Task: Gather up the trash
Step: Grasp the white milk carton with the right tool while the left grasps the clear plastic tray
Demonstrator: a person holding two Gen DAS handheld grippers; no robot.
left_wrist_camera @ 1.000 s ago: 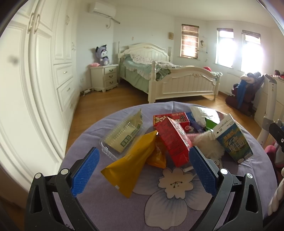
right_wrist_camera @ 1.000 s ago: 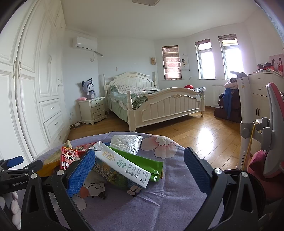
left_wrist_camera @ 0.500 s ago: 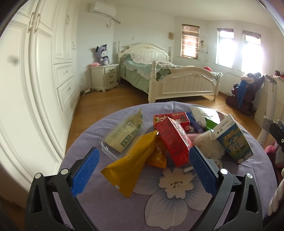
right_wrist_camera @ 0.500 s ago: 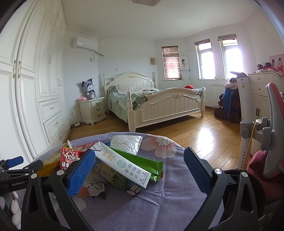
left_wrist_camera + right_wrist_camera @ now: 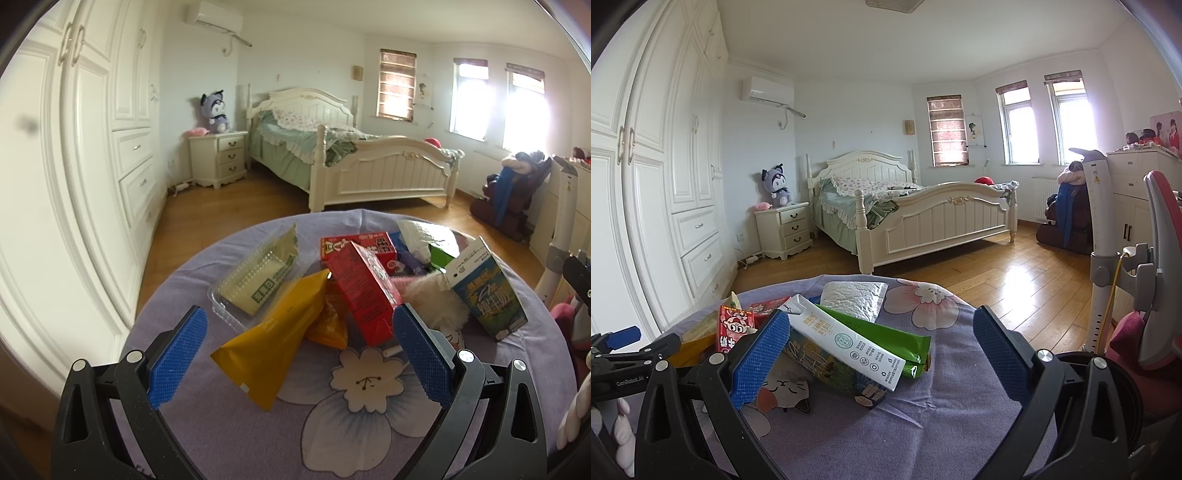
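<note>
The left tool is hanging with its blue pads spread wide apart and gripping nothing, exactly as it was a second ago; nothing in its view is showing any shift. Between the pads, the yellow pouch is lying on the surface, its near corner pointing toward the tool. Just beyond it, the red carton is leaning on its side, touching the pouch's far end, with a small orange wrapper tucked under both. To the left, the clear plastic tray is sitting with a pale wrapper in it. To the right, the blue milk carton is standing tilted beside a white fluffy thing.

The right tool is likewise holding its pads far apart, empty, and unmoved from the earlier frames. Its left pad is sitting just in front of the white-sided carton, which is lying tilted across the green packet. Behind those, a silver foil bag is lying flat on the purple flowered cloth. Farther left, the red carton with a cartoon face is standing near the left tool's black frame, which is poking in at the edge.

Beyond the surface, a white bed is standing on the wooden floor.
</note>
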